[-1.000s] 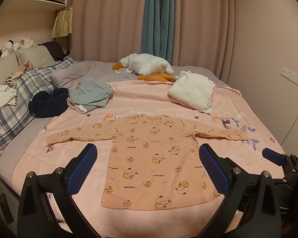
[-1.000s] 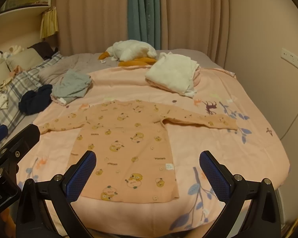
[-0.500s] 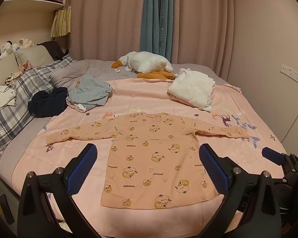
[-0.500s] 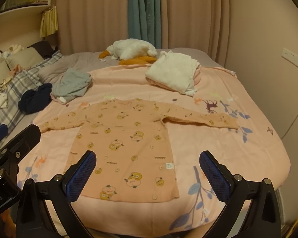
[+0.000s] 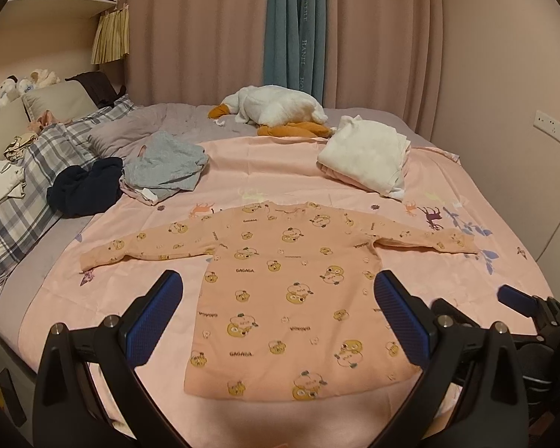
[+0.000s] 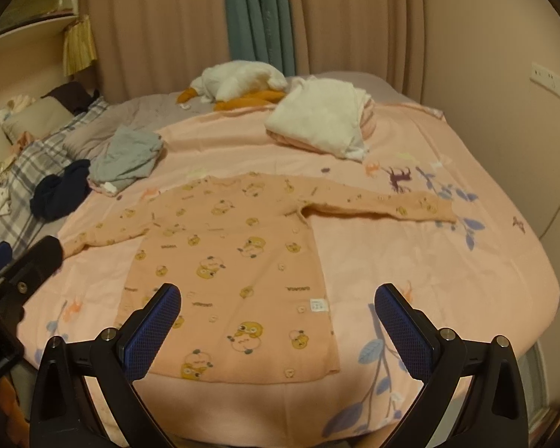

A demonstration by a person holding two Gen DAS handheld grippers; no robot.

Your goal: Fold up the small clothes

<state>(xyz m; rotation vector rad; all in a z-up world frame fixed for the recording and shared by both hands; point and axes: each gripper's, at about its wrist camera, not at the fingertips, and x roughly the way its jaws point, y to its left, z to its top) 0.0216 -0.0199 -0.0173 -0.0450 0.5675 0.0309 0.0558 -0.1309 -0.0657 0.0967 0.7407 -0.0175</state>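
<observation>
Over the last second almost nothing has changed: the peach top (image 5: 295,291) lies flat in mid-frame on the pink bedspread (image 5: 265,164), sleeves out to both sides, only sliding a touch lower in each view, so I judge the first fold not yet begun. The left tongs (image 5: 276,310) and right tongs (image 6: 276,317) hover spread wide above its hem, gripping nothing.

My left gripper (image 5: 276,321) above near edge of bed (image 5: 37,283), jaws spread wide, nothing between. Peach printed shirt (image 5: 291,291) flat on pink sheet (image 5: 265,164), both sleeves out sideways, hem toward me. Beyond it: grey garment (image 5: 164,168), dark navy bundle (image 5: 86,190), white folded pile (image 5: 366,156), plush goose (image 5: 276,108). Right gripper (image 5: 522,302) partly visible at right edge.
</observation>
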